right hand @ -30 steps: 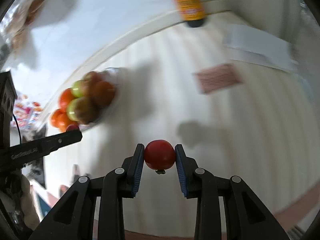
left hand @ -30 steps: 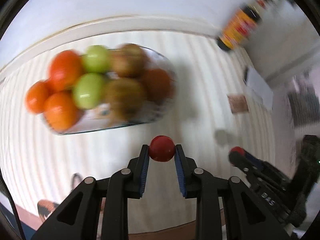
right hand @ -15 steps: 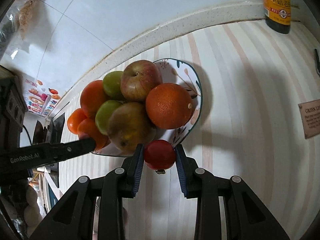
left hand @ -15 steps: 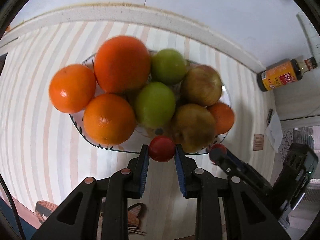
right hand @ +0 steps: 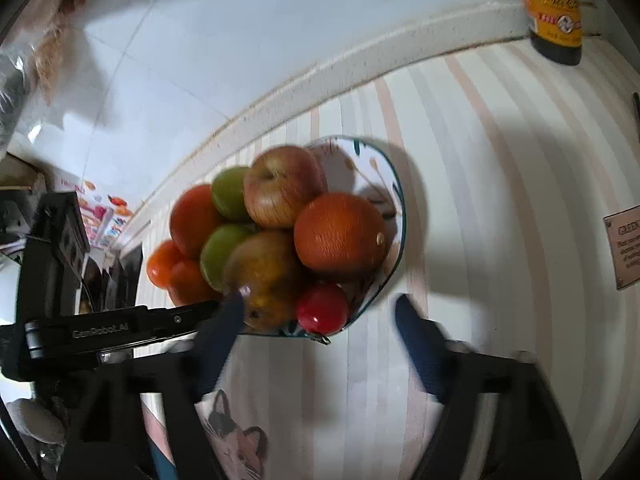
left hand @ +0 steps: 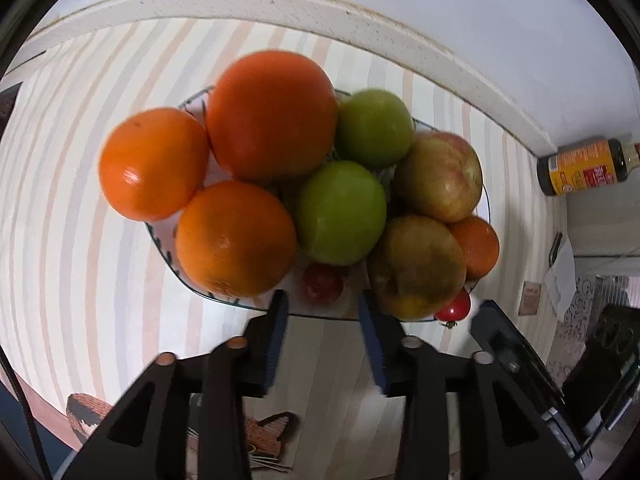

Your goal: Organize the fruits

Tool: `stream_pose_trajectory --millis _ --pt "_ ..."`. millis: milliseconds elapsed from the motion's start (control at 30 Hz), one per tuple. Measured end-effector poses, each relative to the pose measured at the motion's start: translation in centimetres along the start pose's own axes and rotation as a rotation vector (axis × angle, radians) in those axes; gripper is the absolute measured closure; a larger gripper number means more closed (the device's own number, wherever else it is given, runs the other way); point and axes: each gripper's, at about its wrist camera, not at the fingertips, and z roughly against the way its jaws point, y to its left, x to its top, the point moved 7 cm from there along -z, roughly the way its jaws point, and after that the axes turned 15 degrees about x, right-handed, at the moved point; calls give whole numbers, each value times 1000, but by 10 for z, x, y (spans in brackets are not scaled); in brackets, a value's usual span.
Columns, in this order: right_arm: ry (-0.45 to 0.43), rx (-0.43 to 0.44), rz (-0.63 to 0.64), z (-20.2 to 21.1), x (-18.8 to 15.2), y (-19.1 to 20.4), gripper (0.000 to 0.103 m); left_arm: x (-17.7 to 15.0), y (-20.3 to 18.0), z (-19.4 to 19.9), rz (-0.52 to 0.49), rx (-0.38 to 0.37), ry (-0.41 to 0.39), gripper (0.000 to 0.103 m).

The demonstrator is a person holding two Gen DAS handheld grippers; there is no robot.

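Observation:
A patterned plate [left hand: 320, 314] [right hand: 394, 200] on the striped counter holds several oranges, two green apples and two reddish apples. My left gripper [left hand: 322, 308] is open at the plate's near rim; a small red tomato [left hand: 322, 283] lies on the plate just beyond its fingertips, free of them. My right gripper [right hand: 320, 312] is open at the plate's near edge; a second red tomato [right hand: 322, 307] [left hand: 453, 309] rests on the plate between the fingers, apart from both. The left gripper's finger [right hand: 120, 326] shows at the left of the right wrist view.
A dark sauce bottle [left hand: 584, 166] [right hand: 554, 8] with a yellow label stands by the wall at the right. A small brown card [right hand: 624, 246] [left hand: 531, 298] lies on the counter to the right. Printed cloths lie at the near counter edge [left hand: 264, 436] [right hand: 236, 444].
Both grippers have opened and let go of their tomatoes, which now lie on the plate. Both grippers had moved in towards the plate before that.

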Motion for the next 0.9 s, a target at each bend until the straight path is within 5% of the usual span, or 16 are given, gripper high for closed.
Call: stream_pose_trajectory --millis 67,133,233,500,900 --pt "-12 3 6 5 2 5 19 1 3 7 8 -2 -15 53" --pt "-14 -29 11 12 2 8 11 0 5 17 -3 21 -54 29" --pt "14 -173 54 21 -1 11 6 -5 10 31 -27 72 -105 12" --pt "35 -356 138 50 -9 27 4 -25 29 62 -64 219 -247 6" --pt "-76 -411 250 124 -48 114 4 -93 62 149 -72 266 -458 6"
